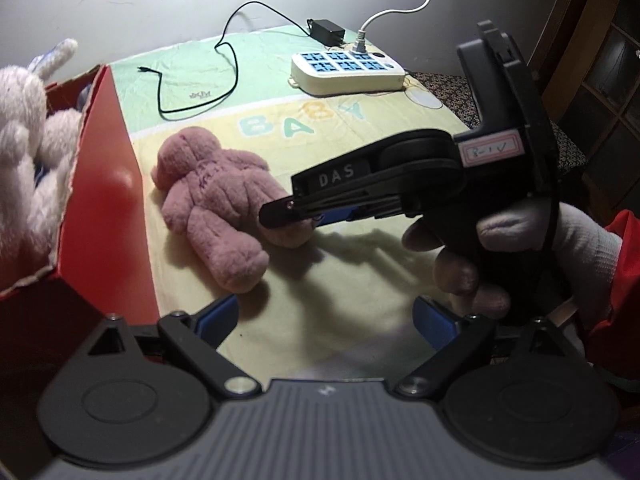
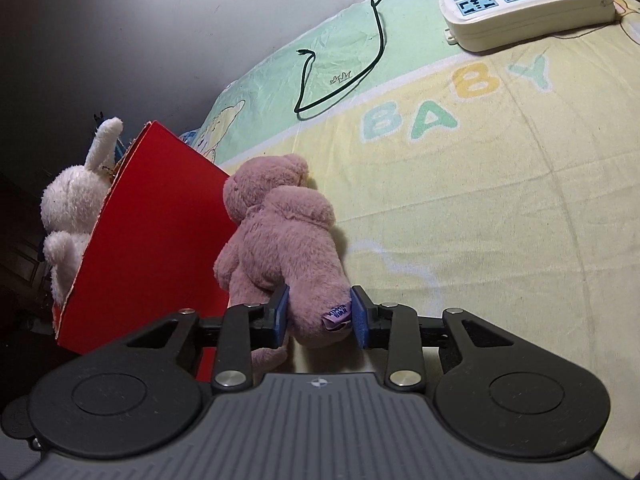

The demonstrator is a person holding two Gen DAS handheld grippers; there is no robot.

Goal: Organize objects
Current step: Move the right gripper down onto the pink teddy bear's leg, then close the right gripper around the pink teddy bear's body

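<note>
Pick step in hand: right hand-held gripper (image 2: 319, 316) clenched on a leg of the pink plush bear (image 2: 280, 236) lying on the blanket just right of the red box (image 2: 152, 220); left hand-held gripper (image 1: 326, 326) released, idle; next, likely lift it leftward over the box wall.

BABY-print blanket (image 2: 480, 208), pink teddy (image 2: 280, 240), red box (image 2: 160, 220), power strip (image 2: 528, 4), black cable (image 2: 344, 76)
</note>
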